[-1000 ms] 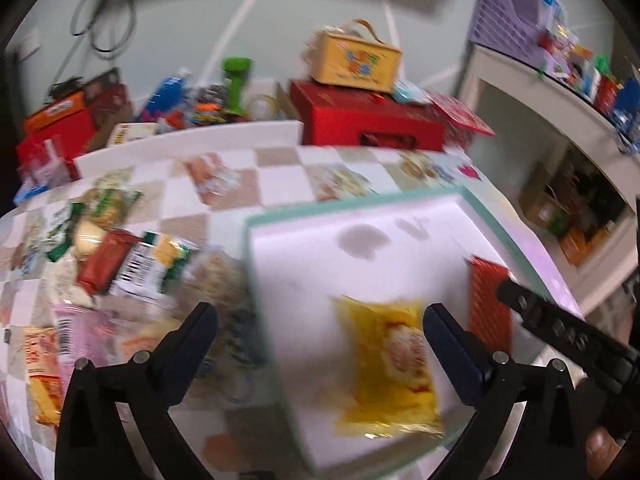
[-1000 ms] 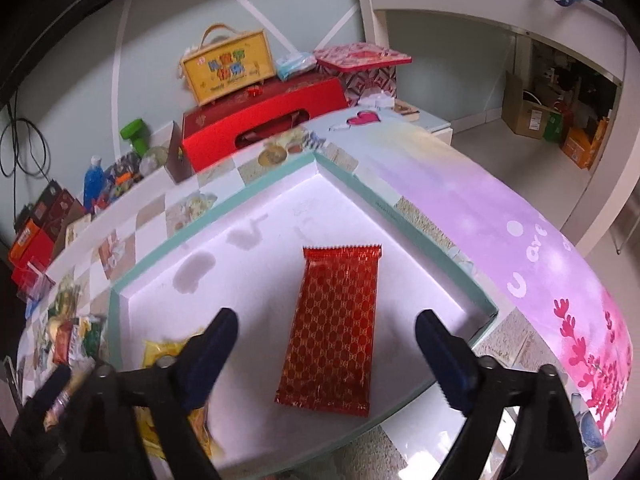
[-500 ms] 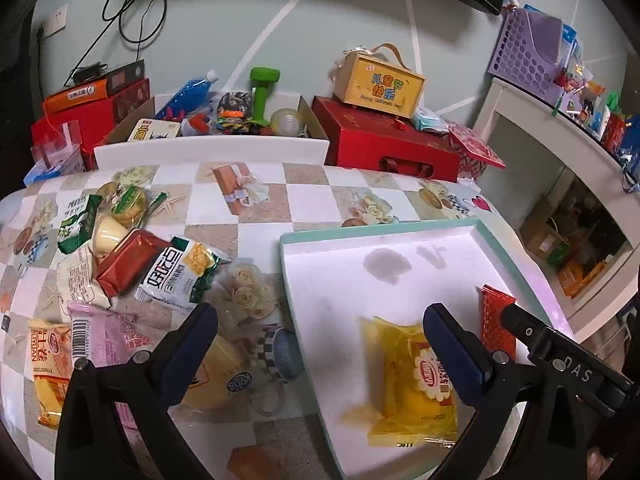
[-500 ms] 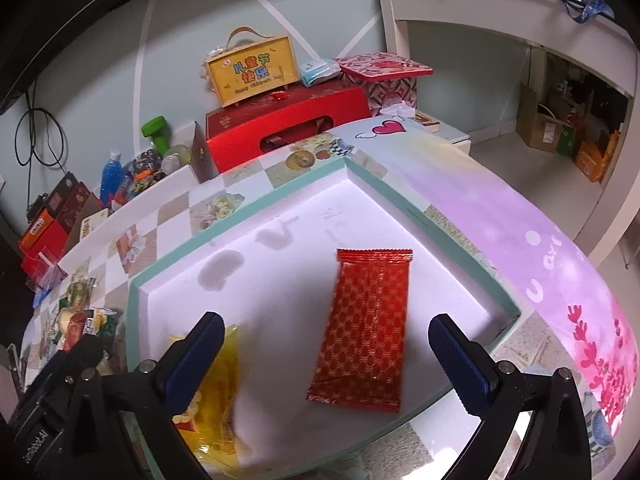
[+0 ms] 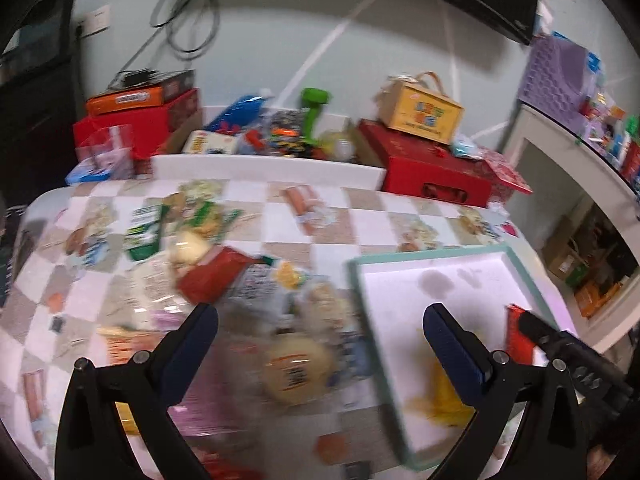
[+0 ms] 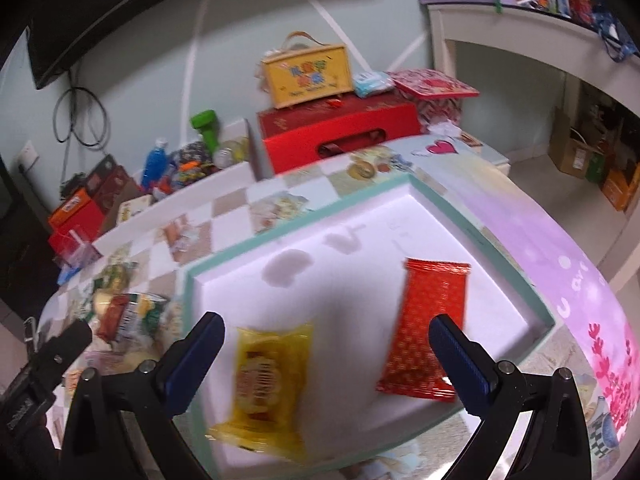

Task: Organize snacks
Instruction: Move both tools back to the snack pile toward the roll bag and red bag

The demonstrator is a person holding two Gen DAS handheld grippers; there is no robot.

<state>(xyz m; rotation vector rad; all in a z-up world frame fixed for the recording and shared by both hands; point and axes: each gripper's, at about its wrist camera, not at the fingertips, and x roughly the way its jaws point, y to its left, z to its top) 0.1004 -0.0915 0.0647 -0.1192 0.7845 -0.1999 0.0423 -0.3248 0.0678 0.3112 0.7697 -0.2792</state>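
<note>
A shallow teal-rimmed white tray (image 6: 304,220) lies on the checked table. A yellow snack packet (image 6: 268,376) and a red patterned packet (image 6: 430,332) lie flat in it. My right gripper (image 6: 326,354) is open and empty above the tray's near side, between the two packets. My left gripper (image 5: 320,344) is open and empty above a blurred pile of loose snacks (image 5: 208,272) left of the tray (image 5: 362,320); a round yellowish packet (image 5: 298,368) lies between its fingers.
A red gift box (image 6: 340,136) with a yellow carry box (image 6: 308,74) on top stands at the table's far edge. A white box of bottles and toys (image 5: 272,136) sits behind the snacks. A white shelf unit (image 6: 540,40) stands at right.
My left gripper has swung left, off the tray and over the snack pile. My right gripper has also shifted left, so both packets now lie between its fingers' span.
</note>
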